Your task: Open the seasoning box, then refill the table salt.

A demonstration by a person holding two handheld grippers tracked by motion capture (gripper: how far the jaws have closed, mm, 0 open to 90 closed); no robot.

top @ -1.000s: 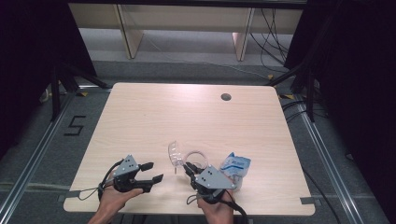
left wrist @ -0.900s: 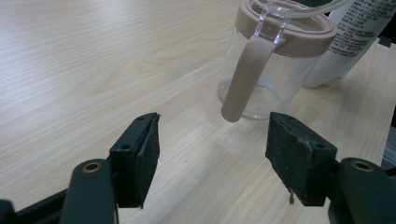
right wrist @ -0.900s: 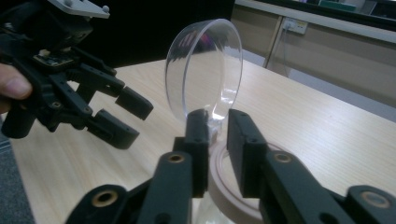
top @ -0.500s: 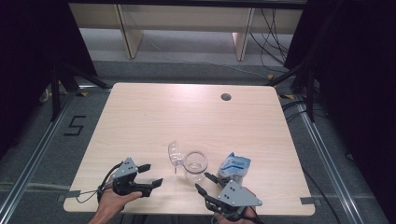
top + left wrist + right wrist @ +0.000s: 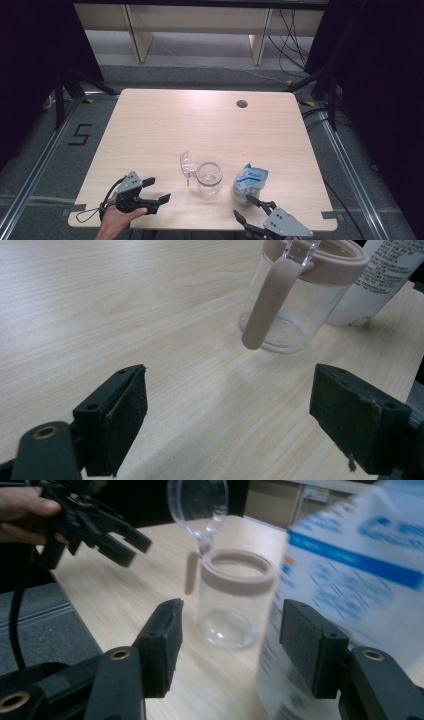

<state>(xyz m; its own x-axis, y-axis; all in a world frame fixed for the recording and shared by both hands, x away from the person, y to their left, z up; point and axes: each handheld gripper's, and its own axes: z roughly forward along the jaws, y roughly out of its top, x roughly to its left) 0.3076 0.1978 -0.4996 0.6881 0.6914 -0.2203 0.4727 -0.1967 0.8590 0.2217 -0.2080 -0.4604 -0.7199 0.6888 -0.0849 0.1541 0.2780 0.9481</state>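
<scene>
Jar (image 5: 295, 300) pink latch close-up, lid (image 5: 187, 164) open overhead

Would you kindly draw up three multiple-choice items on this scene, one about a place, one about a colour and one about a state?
1. Where does the pouch stand?
A. right of the jar
B. left of the jar
C. inside the jar

2. What colour is the jar's rim?
A. green
B. beige-pink
C. black

3. How is the jar's lid?
A. shut
B. flipped open
C. lying on the floor

Answers: 1 A, the high view shows the pouch right of it. 2 B, both tong views show that colour. 3 B, the clear lid stands up beside the open mouth.
</scene>
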